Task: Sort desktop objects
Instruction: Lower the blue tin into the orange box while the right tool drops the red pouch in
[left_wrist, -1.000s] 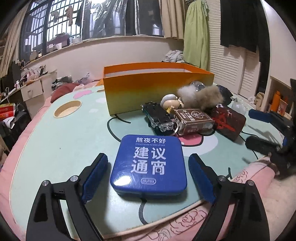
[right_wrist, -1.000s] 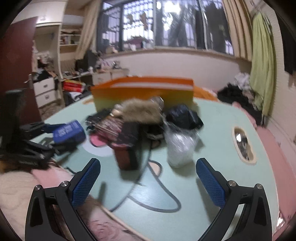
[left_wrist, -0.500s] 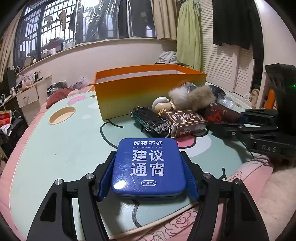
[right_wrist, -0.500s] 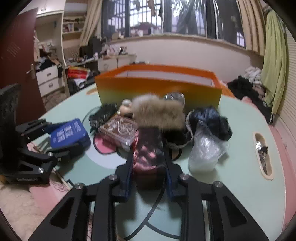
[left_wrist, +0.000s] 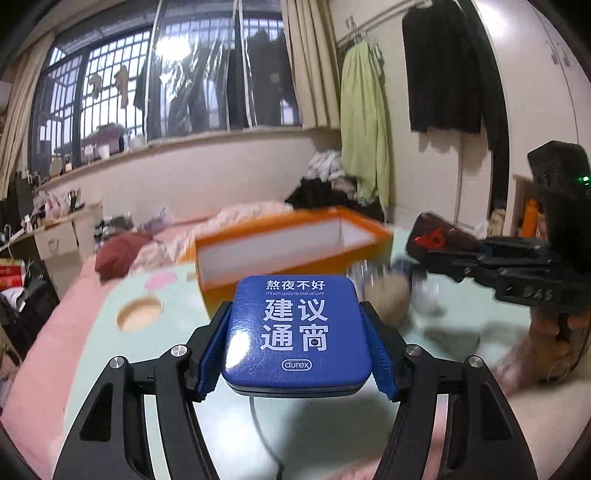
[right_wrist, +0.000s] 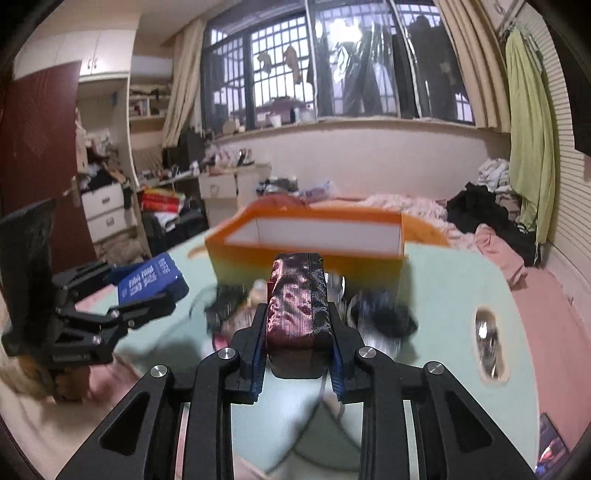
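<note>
A blue tin (left_wrist: 295, 332) with white Chinese lettering hangs above the mint table, and my left gripper (left_wrist: 295, 317) is shut on its two sides. The tin (right_wrist: 147, 280) and that gripper also show at the left of the right wrist view. My right gripper (right_wrist: 297, 321) is shut on a dark red patterned case (right_wrist: 297, 295), held on edge and clear of the table. From the left wrist view the case (left_wrist: 439, 236) appears at the right. Behind both stands an open orange box (left_wrist: 369, 225) with white inner walls (right_wrist: 325, 236).
A blurred heap lies in front of the box: a furry pom-pom (left_wrist: 391, 299), a black pouch (right_wrist: 384, 314) and small items. The table (left_wrist: 110, 350) has a round cup hole (left_wrist: 140, 314) and a slot (right_wrist: 487, 339). Bedding and clothes lie beyond.
Both grippers went from wide open to shut, the left on the blue tin, the right on the dark red case. Both then rose, lifting their things off the table.
</note>
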